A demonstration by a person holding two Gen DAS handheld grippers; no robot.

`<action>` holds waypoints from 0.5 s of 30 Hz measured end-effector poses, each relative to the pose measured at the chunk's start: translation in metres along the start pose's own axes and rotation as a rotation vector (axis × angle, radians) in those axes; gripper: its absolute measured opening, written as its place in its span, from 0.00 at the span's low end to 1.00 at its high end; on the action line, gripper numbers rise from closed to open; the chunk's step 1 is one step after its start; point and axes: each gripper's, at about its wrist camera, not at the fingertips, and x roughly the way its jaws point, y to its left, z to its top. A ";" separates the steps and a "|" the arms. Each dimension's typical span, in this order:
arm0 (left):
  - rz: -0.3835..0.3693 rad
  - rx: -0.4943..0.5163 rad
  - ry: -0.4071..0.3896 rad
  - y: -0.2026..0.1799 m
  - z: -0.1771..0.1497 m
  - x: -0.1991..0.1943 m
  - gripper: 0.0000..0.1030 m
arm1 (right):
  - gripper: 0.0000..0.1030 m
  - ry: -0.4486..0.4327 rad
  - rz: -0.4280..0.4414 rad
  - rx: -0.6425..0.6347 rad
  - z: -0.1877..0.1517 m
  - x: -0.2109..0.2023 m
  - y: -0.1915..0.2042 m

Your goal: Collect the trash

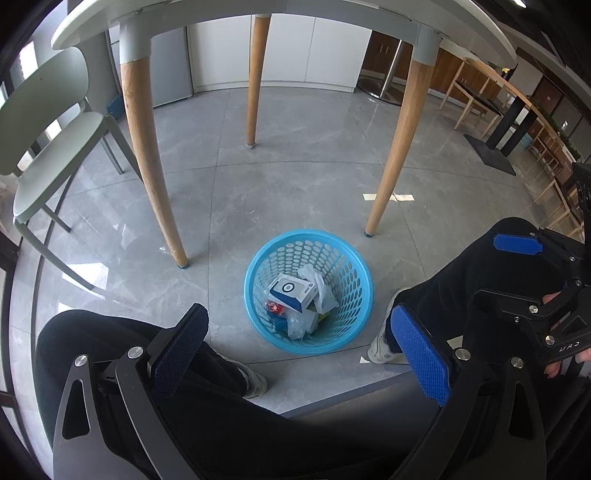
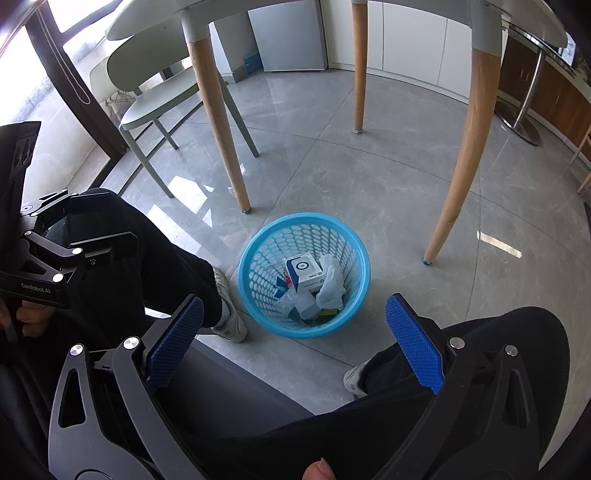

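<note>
I see the blue basket (image 1: 308,291) standing upright on the grey tiled floor (image 1: 295,192), between the person's two feet and just in front of the wooden table legs (image 1: 151,162). It already holds trash: a white and blue box (image 1: 291,293) lies tilted on top, a crumpled white plastic bag (image 1: 319,290) sits against its right side, and a small red item (image 1: 274,307) shows beside clear wrapping lower down. What lies underneath I cannot make out.

My left gripper (image 1: 301,350) hangs above the person's lap, tipped down toward the basket, its jaws spread wide with nothing between the blue pads (image 1: 421,354). In the right wrist view the right gripper (image 2: 293,339) takes much the same pose, angled down at the basket (image 2: 304,275) from the other side, jaws released and empty too. Each camera catches the other gripper at its edge, with fingers of a hand (image 1: 554,363) wrapped round the handle.

The person sits with dark trousers (image 1: 122,339) and pale shoes (image 1: 255,382) planted either side of the basket. A pale green chair (image 1: 51,147) stands off to the left, near the table (image 1: 258,11).
</note>
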 end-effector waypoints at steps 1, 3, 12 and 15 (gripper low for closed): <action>0.000 0.001 0.001 0.000 0.000 0.000 0.94 | 0.92 0.000 0.000 -0.002 0.000 0.000 0.000; 0.000 0.003 0.003 0.000 0.000 0.001 0.94 | 0.92 0.000 0.000 -0.003 -0.001 0.000 0.002; -0.002 0.006 0.003 0.000 0.000 0.000 0.94 | 0.92 0.010 0.010 0.021 -0.001 0.001 -0.002; -0.003 0.004 0.004 0.001 0.000 0.000 0.94 | 0.92 0.014 0.006 0.021 -0.001 0.001 -0.001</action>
